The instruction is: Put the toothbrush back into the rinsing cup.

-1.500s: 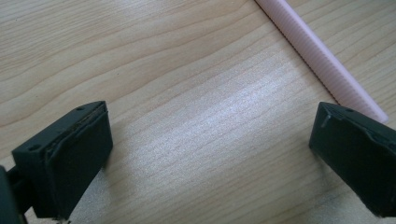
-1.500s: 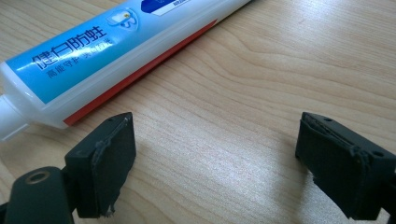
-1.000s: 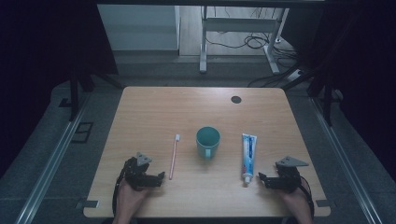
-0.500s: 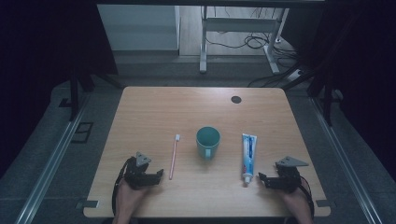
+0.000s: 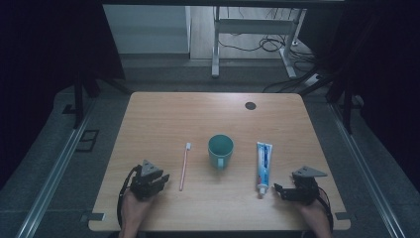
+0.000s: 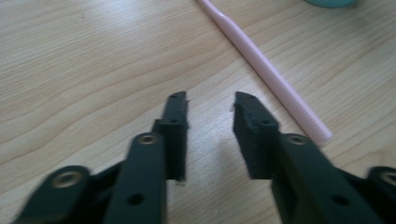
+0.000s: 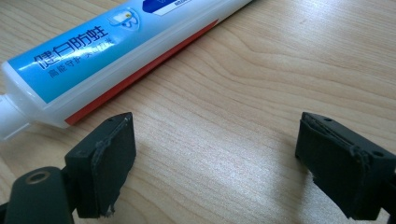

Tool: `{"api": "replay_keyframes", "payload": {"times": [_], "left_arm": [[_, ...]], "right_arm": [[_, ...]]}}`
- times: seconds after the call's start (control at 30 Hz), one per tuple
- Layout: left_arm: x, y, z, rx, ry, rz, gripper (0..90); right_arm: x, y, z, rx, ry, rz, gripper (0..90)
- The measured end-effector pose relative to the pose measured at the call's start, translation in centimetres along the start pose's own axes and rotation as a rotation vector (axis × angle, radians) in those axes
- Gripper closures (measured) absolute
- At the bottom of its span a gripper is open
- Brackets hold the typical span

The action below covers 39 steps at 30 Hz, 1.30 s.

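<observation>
Your left claw (image 5: 157, 181) is resting at the lower left of the pale, wood-grained table (image 5: 163, 114), and its matte black jaws have just been closing; a narrow gap is showing between them with nothing but bare wood inside. The slim pink toothbrush (image 5: 184, 165), a smooth ribbed rod, is lying just right of that claw, not touching it. Your right claw (image 5: 281, 191) is sitting at the lower right with its blocky, rough-edged jaws standing wide apart over bare wood. The glossy blue-and-white toothpaste tube (image 5: 263, 164) is lying just beside it, cap end nearest the jaws. A round teal mug (image 5: 220, 150) is standing between toothbrush and tube at the centre.
</observation>
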State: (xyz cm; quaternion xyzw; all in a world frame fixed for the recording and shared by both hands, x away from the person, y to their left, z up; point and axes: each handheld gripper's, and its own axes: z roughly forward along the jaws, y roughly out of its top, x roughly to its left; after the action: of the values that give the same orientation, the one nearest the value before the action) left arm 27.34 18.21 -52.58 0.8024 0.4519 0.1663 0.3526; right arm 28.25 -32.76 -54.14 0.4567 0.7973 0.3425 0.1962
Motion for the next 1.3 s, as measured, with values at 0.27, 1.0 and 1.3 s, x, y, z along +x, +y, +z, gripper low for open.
{"api": "replay_keyframes", "payload": {"times": [0.27, 1.0, 1.3], "left_arm": [[-0.6, 0.8, 0.2, 0.012, -0.02, 0.029, 88.8], [-3.3, 4.5, 1.8, 0.038, -0.119, 0.107, 89.7], [-3.3, 4.9, 3.8, 0.082, -0.13, 0.098, 89.5]], "right_arm": [[0.0, 0.0, 0.0, 0.0, 0.0, 0.001, 12.1], [0.0, 0.0, 0.0, 0.0, 0.001, -0.001, 12.1], [0.0, 0.0, 0.0, 0.0, 0.001, -0.002, 12.1]]}}
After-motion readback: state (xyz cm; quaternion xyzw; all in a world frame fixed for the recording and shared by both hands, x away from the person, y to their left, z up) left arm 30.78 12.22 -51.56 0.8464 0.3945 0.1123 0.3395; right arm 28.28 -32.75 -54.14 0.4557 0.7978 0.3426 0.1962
